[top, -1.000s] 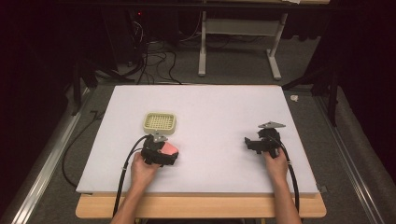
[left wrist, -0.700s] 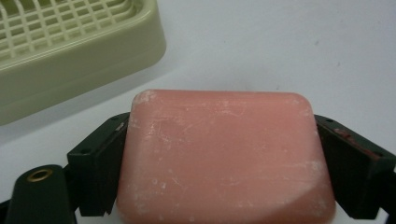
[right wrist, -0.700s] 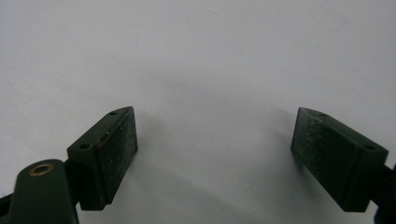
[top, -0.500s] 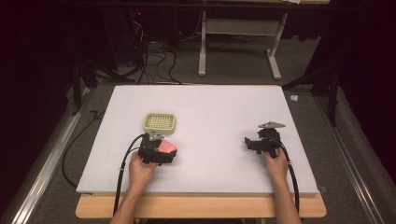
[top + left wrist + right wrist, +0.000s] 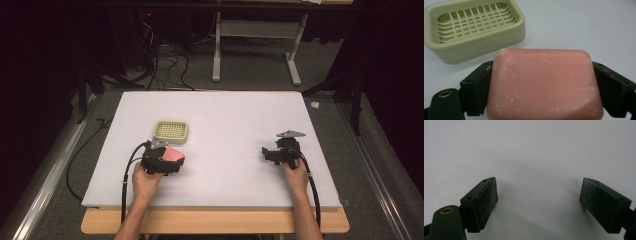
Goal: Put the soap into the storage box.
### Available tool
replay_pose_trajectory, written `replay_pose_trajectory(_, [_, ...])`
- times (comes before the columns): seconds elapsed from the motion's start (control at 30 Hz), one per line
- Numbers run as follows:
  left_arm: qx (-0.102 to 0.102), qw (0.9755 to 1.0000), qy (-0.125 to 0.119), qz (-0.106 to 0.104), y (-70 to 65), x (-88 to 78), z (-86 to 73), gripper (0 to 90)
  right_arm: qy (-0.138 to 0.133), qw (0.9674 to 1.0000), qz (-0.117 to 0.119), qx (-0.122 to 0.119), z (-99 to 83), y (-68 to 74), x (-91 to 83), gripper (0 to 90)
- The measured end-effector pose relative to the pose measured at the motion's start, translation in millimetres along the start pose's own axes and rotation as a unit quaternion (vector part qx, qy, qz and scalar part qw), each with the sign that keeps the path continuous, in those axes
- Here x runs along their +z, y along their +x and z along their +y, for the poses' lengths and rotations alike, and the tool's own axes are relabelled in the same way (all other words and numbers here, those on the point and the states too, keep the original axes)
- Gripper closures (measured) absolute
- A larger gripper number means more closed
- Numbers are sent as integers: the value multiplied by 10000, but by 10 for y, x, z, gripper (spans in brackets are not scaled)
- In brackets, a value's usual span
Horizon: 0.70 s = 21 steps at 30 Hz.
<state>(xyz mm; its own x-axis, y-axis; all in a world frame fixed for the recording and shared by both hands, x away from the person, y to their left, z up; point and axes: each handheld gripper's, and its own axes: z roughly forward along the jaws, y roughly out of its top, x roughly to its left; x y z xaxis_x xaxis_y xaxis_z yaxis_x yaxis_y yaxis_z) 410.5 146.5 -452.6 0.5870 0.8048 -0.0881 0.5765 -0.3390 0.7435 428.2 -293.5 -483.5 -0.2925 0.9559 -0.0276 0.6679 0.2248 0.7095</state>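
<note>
Gripping a pink, rounded rectangular bar of soap (image 5: pixel 544 85) by its two short ends, the left gripper (image 5: pixel 170 162) holds it just in front of the pale green plastic soap dish (image 5: pixel 171 132) with its slatted grid. Soap is slick, so a tilt could let it squirt out onto the white table (image 5: pixel 230 125). The right gripper (image 5: pixel 267 152) rests well apart, jaws wide and empty.

No legible text, label, brand, number or sign anywhere.
</note>
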Motion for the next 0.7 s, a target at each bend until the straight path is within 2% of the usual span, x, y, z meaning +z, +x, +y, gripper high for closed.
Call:
replay_pose_trajectory(0.3, [-238, 9997, -92, 22, 94, -72, 3, 140, -4, 10000, 2, 15, 0, 0, 1, 156])
replay_pose_trajectory(0.7, [-132, 9998, -129, 117, 124, -150, 112, 140, -6, 10000, 4, 11, -1, 0, 1, 156])
